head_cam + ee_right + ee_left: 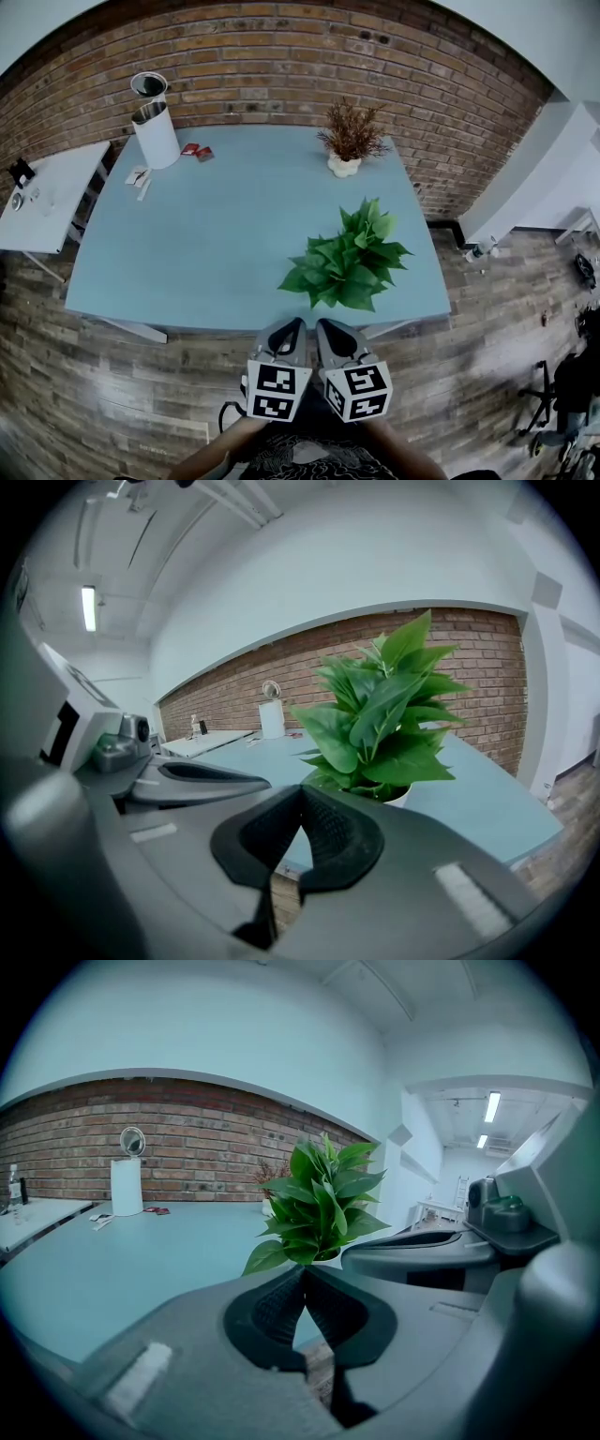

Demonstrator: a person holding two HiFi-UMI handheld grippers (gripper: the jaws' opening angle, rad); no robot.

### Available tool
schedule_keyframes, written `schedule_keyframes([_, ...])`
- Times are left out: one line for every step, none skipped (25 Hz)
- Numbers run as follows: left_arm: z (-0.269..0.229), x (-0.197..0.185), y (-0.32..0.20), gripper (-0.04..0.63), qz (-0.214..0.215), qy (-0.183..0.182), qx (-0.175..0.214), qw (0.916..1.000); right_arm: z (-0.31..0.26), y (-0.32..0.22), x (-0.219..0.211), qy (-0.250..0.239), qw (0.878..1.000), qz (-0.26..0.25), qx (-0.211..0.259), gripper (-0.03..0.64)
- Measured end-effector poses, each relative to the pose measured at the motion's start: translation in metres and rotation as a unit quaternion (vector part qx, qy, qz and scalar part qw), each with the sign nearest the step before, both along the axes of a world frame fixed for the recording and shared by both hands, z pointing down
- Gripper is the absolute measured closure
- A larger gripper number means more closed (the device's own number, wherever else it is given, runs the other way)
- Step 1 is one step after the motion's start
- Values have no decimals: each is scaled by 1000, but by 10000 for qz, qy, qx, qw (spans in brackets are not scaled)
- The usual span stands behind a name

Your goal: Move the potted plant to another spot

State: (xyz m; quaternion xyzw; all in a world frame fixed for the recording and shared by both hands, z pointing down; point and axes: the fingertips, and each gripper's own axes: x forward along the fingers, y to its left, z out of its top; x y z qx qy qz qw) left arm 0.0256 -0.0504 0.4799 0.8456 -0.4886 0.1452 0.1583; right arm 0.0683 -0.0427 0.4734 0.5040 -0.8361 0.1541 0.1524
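Note:
The green leafy potted plant (349, 262) stands near the front right edge of the light-blue table (187, 253). Both grippers hang side by side just off that front edge, short of the plant. My left gripper (292, 329) is shut with nothing in it, and its view has its tips (305, 1277) meeting in front of the plant (319, 1204). Beside it, my right gripper (328, 329) is likewise shut and empty. In the right gripper view the closed tips (302, 797) sit just before the plant (380, 714), whose white pot (401, 796) peeks out under the leaves.
A dried brown plant in a white pot (349, 141) stands at the table's far right. A white cylinder with a round mirror (155, 131), small red items (197, 151) and papers (139, 175) are at the far left. A white side table (47, 197) stands further left, before a brick wall.

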Motion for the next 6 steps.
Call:
schedule_keyframes([1,0,1,594,7,-3,-10,10000,0,0,0,10,10000,-3,-7,611])
schedule_keyframes([1,0,2,594,14,-6,-20,10000,1,1,0,16,10000,-4,-17,611])
schedule_keyframes([2,0,2,594,20,-7,-30,10000,1,1,0,19,10000,-3,-25,611])
schedule_keyframes([2,0,3,594,23,-8,-38,10000,1,2,0,19,10000,-2,-29,611])
schedule_keyframes([2,0,3,594,22,-9,-46,10000,1,2,0,17,10000,-1,-31,611])
schedule_keyframes([2,-1,3,594,21,-9,-53,10000,1,2,0,14,10000,-1,-31,611])
